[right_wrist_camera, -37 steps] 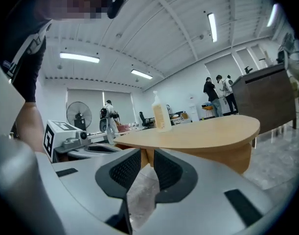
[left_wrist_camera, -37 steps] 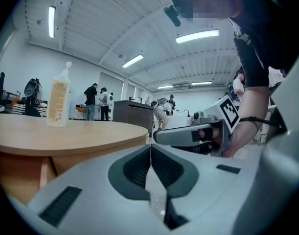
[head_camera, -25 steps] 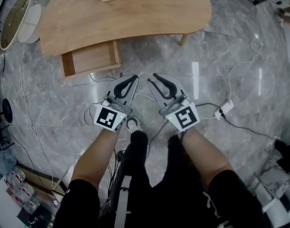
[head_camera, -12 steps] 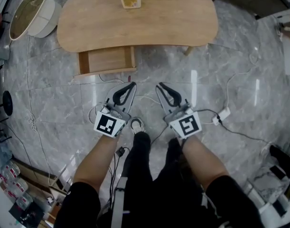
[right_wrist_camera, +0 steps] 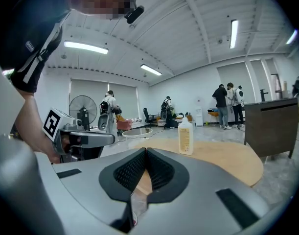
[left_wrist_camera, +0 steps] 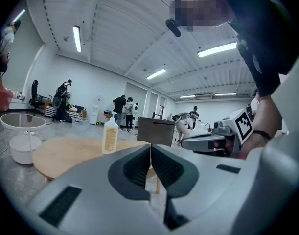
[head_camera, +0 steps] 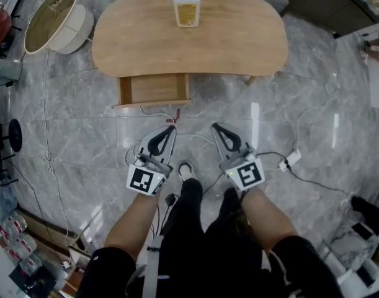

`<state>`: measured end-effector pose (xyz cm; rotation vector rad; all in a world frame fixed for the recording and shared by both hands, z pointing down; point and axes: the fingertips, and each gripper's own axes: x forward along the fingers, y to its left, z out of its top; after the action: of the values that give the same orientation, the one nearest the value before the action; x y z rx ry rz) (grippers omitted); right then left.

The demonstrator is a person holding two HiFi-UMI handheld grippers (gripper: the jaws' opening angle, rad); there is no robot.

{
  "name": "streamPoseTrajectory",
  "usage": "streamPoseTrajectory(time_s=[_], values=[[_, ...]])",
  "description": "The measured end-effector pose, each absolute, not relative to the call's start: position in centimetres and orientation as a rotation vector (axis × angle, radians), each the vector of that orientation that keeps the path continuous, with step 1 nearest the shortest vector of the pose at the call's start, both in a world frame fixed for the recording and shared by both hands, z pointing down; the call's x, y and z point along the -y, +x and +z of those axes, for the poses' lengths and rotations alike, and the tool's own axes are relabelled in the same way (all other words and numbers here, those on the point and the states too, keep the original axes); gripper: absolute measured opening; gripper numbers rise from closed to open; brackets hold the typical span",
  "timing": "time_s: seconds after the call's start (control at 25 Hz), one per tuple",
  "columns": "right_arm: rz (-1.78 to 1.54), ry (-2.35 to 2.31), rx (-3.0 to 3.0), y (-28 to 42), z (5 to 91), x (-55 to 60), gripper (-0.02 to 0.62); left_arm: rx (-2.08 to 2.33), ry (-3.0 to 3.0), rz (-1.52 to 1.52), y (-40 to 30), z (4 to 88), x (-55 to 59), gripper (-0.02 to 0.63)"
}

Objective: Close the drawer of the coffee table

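Two grippers showed in the head view, the left gripper and the right gripper, side by side over the marble floor and each carrying one marker cube. Both had their jaws pressed together with nothing between them. The left gripper view and the right gripper view each showed the pads meeting at the tips.

One table stood ahead, with one drawer and one bottle on its far side. One table leg peeked out at the right. One round white tub sat left of the table, one dark cabinet at the upper right, and one white plug block lay on the floor among cables. Several people stood far back in both gripper views, too small to count surely.

The bottle's top was cut off by the upper edge of the head view, and its label print was too small to read. The drawer's rear lay hidden under the tabletop, and any handle on its front could not be made out. In both gripper views the gripper bodies covered the drawer.

The drawer stood pulled out from the table's near edge, toward its left end. It lay ahead of the left gripper, slightly left of its tips and well apart from them. The right gripper pointed at the floor further right, also apart from it.
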<state>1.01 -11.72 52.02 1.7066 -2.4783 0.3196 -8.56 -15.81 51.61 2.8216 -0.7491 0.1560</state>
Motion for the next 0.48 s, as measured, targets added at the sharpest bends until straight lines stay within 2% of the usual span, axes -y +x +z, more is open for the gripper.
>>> streamPoseTrajectory(time_s=[0.48], values=[[0.299, 1.678, 2.557, -4.1, 47.4, 12.9, 0.012, 0.837, 2.804, 0.287, -16.1, 50.2, 17.3, 0.008]])
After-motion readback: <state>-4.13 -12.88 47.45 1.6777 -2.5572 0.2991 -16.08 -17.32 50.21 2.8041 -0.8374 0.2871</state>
